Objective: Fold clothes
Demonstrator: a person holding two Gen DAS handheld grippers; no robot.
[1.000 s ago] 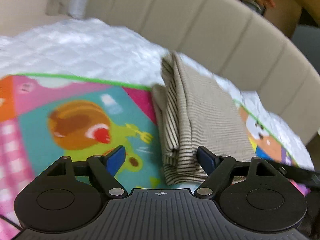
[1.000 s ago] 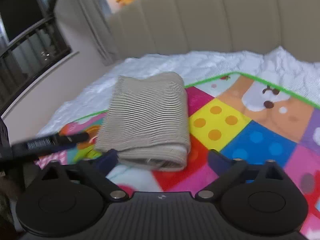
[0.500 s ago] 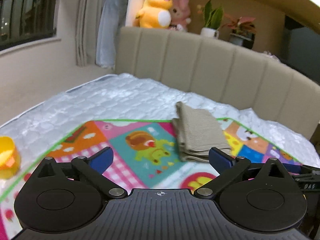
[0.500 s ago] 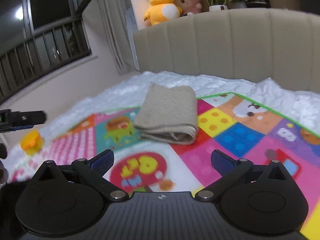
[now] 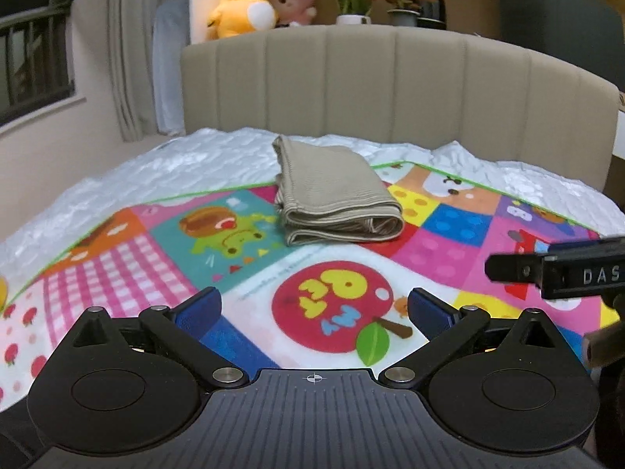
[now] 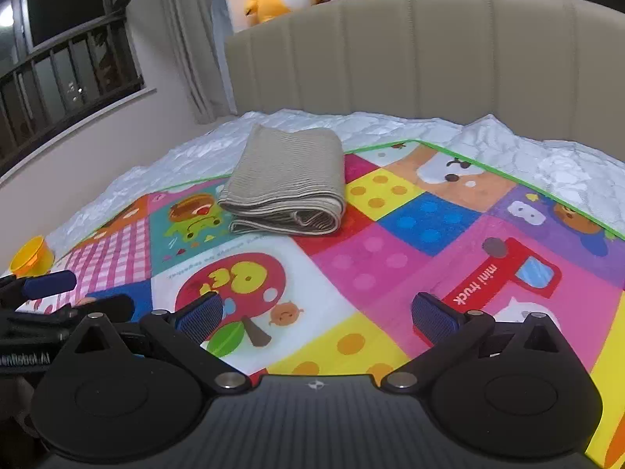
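Now left gripper (image 5: pixel 314 308) spread wide, just opened, holding nothing, right gripper (image 6: pixel 316 312) likewise wide, folded cloth (image 5: pixel 336 195) well apart

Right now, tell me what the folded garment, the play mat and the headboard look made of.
Folded garment: soft knit fabric, matte, finely striped beige.
Play mat: probably printed foam or plastic sheet, smooth with slight sheen.
Headboard: padded upholstery, beige, vertical channels; fabric or faux leather, unclear.
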